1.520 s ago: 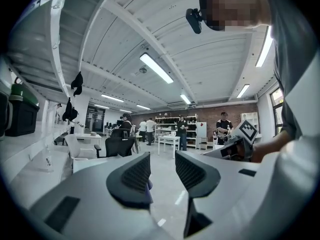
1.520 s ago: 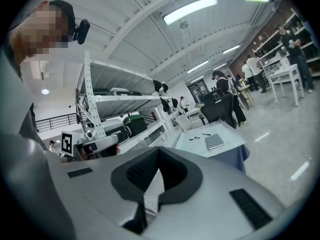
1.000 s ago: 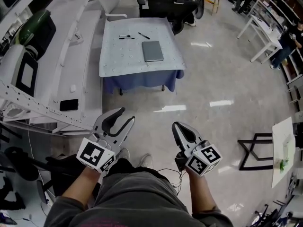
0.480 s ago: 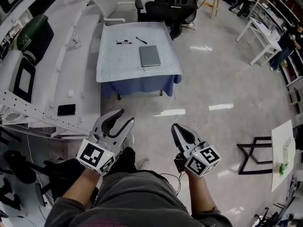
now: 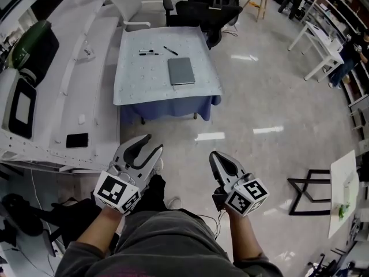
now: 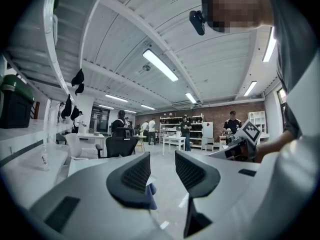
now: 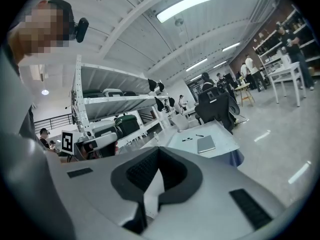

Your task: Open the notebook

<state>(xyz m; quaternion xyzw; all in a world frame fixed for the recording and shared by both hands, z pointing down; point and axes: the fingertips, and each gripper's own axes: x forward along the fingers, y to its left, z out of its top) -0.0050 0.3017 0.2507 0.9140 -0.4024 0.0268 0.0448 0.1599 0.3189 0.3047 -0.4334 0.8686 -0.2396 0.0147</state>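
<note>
A closed grey notebook [image 5: 181, 71] lies flat on a white-topped table [image 5: 135, 82] with a blue skirt, far ahead of me across the floor. It also shows small in the right gripper view as the notebook [image 7: 205, 144]. Two pens [image 5: 149, 52] lie behind it. Both grippers hang in the air near my waist, well short of the table. My left gripper [image 5: 152, 143] is open with nothing between its jaws [image 6: 162, 170]. My right gripper [image 5: 214, 154] is shut and empty, its jaws meeting [image 7: 159, 152].
A long white shelving rack [image 5: 63, 97] with cases runs along the left. Black office chairs [image 5: 202, 7] and a white chair [image 5: 130, 4] stand behind the table. A black frame stand [image 5: 314, 189] and a white board [image 5: 345, 189] are at the right.
The table and notebook have slid slightly down and left in the head view as I move closer. Both grippers keep their pose and state.
</note>
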